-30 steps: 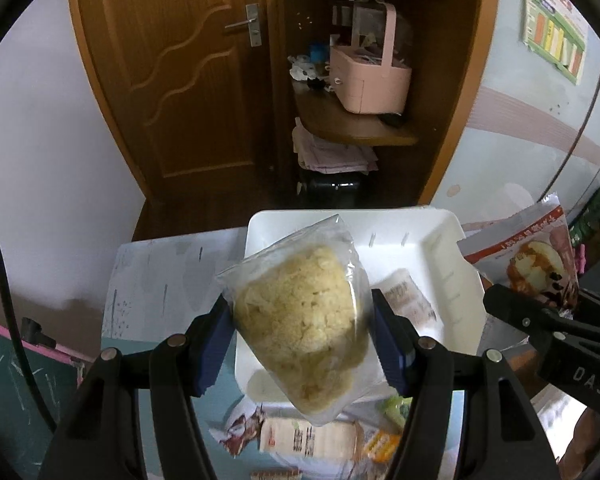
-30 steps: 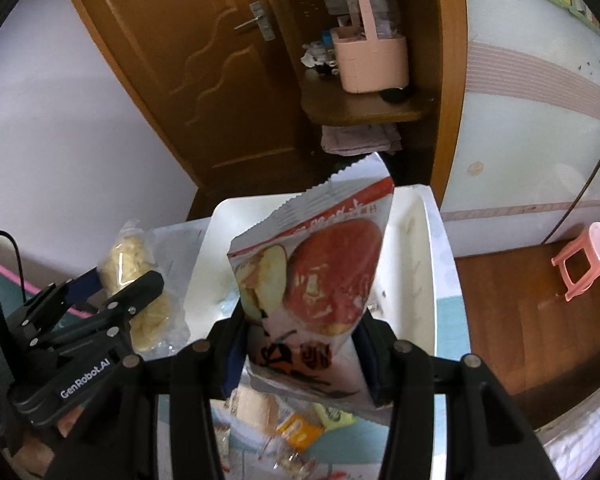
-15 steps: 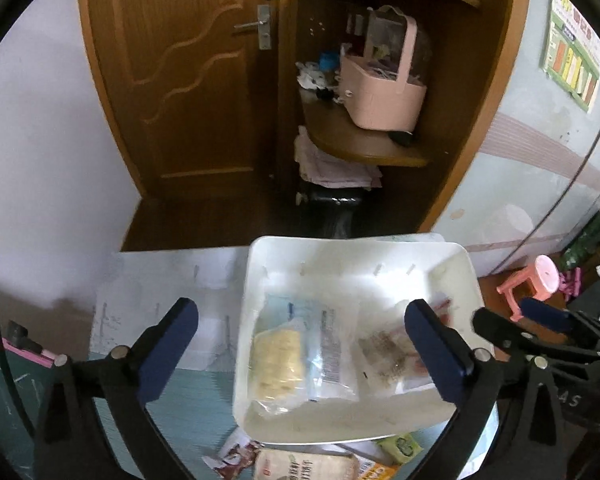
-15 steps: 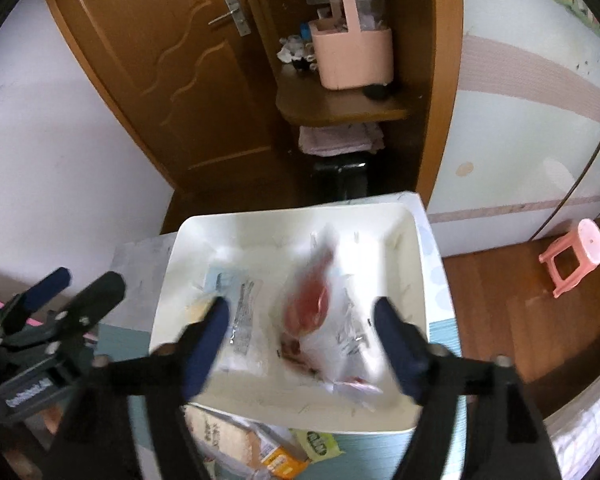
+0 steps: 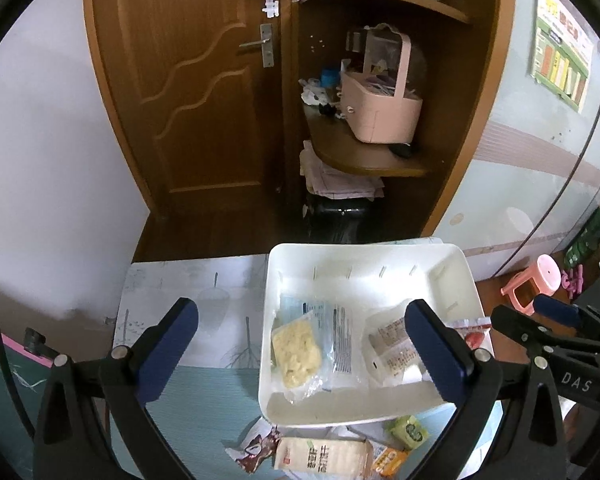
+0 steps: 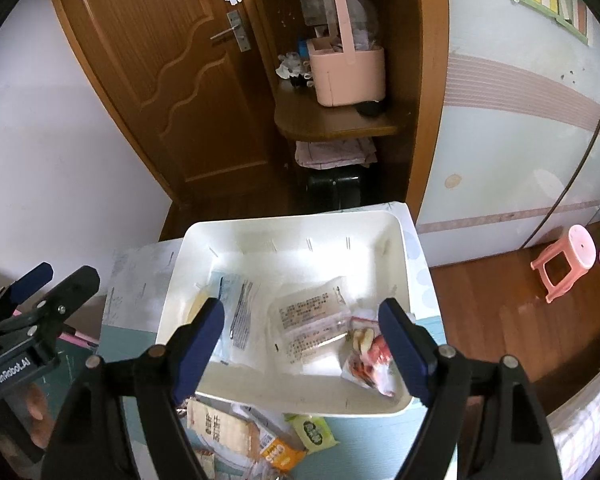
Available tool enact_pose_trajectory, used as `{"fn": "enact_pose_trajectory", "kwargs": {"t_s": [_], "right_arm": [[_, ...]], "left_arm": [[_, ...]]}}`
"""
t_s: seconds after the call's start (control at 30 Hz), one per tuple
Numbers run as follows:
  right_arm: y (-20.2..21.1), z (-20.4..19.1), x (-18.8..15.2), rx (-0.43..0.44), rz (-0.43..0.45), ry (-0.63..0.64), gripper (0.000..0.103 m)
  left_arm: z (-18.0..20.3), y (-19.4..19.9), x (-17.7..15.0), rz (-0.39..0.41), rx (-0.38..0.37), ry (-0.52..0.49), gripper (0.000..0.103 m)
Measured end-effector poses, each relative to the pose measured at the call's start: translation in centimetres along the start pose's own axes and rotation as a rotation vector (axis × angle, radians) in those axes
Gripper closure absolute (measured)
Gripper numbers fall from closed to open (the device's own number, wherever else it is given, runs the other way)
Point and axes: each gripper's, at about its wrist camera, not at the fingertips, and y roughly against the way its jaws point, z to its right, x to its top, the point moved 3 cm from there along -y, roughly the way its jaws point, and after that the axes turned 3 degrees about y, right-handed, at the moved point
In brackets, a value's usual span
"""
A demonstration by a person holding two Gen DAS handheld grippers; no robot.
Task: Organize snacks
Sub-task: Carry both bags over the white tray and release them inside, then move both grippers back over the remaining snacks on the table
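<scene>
My left gripper (image 5: 300, 344) has its jaws wide open and holds nothing. My right gripper (image 6: 308, 340) is wide open too, with nothing in it. Both hang above the near edge of the white bin (image 5: 364, 256).

The room is big and busy. A brown wooden door (image 5: 188, 80) stands far away, with a wood shelf (image 5: 364, 156) beside it on the right. A pink basket (image 5: 380, 112) sits on that shelf. A little pink stool (image 6: 564, 260) stands on the wood floor at the right.

The table (image 5: 196, 400) has a blue-green cover with a white tree picture. The white bin sits on it, its long side going left to right.

Inside the bin, the clear bag of yellow crumbly snack (image 5: 296, 352) lies flat on the left, its long side running near to far. The red and white snack bag (image 6: 368, 356) lies flat on the right, near the corner. A white packet with printed words (image 6: 308, 320) lies between them.

More small snack packs (image 5: 328, 456) lie on the table just in front of the bin.
</scene>
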Motion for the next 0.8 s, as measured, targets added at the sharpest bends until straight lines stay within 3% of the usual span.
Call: {"fn": "enact_pose_trajectory", "kwargs": {"t_s": [0.37,0.8], "right_arm": [[3.1,-0.3,-2.7,-0.016,0.024,0.005,0.023],[6.6,0.0,-9.4,-0.019,0.004,-0.005,0.023]], "left_arm": [[-0.5,3.4,-2.7,-0.004,-0.022,-0.018,0.000],[-0.9,7.3,-8.3,-0.016,-0.062,-0.062,0.000]]}}
